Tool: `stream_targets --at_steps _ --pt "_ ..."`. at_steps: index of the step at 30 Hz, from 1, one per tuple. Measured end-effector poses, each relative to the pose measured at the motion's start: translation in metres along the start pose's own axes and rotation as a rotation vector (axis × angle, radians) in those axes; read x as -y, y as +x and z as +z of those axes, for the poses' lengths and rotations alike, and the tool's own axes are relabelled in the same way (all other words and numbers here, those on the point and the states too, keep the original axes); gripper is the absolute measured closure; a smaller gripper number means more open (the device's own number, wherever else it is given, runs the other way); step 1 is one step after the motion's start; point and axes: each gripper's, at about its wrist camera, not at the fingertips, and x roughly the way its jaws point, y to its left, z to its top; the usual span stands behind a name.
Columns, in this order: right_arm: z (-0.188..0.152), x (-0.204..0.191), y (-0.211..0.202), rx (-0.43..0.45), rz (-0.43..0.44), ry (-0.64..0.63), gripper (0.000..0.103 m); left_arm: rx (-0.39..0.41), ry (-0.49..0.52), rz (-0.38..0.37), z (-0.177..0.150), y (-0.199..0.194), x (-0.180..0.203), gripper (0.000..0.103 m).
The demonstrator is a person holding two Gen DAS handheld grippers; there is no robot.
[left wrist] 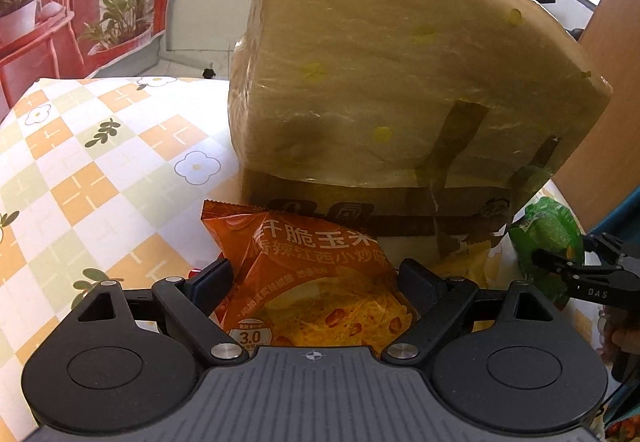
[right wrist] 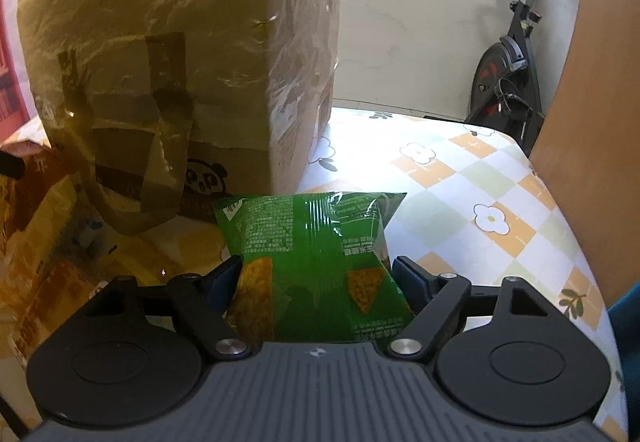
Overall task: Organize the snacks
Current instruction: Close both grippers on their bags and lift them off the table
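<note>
Left wrist view: left gripper (left wrist: 314, 278) fingers straddle the orange snack bag (left wrist: 304, 274), spread wide; right gripper (right wrist: 316, 276) likewise straddles the green snack bag (right wrist: 316, 250). Both bags lie mid-table beside the cardboard box (left wrist: 400, 61) (neither looks clamped). Step: grasping. Next: close, lift.

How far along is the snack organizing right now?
Done: nothing looks sorted yet; yellow packets lie loose beside the taped cardboard box. In hand: the left claw straddles the orange snack bag and the right claw the green chip bag, though whether either is gripped is unclear. Left: placing both bags, then the yellow packets.
</note>
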Motion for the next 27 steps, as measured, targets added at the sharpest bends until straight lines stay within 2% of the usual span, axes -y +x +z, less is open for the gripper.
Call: stream_targets --at_steps 1,3,7,14,27 --pt "0.000 0.001 0.000 0.002 0.006 0.010 0.023 0.007 -0.004 0.000 0.000 -0.001 -0.001 0.021" --pt "-0.001 0.000 -0.002 0.008 0.012 0.022 0.026 0.022 -0.023 -0.009 -0.001 -0.002 -0.005 0.028" --pt "-0.002 -0.002 -0.011 0.019 0.010 0.057 0.026 0.042 -0.047 -0.017 -0.004 -0.008 -0.010 0.033" --pt "0.001 -0.006 -0.041 0.088 0.001 0.105 0.026 0.102 -0.052 -0.015 -0.002 -0.032 -0.007 0.033" --pt "0.015 -0.012 -0.068 0.144 -0.001 0.105 0.026 0.190 -0.022 0.030 -0.009 -0.065 0.007 0.033"
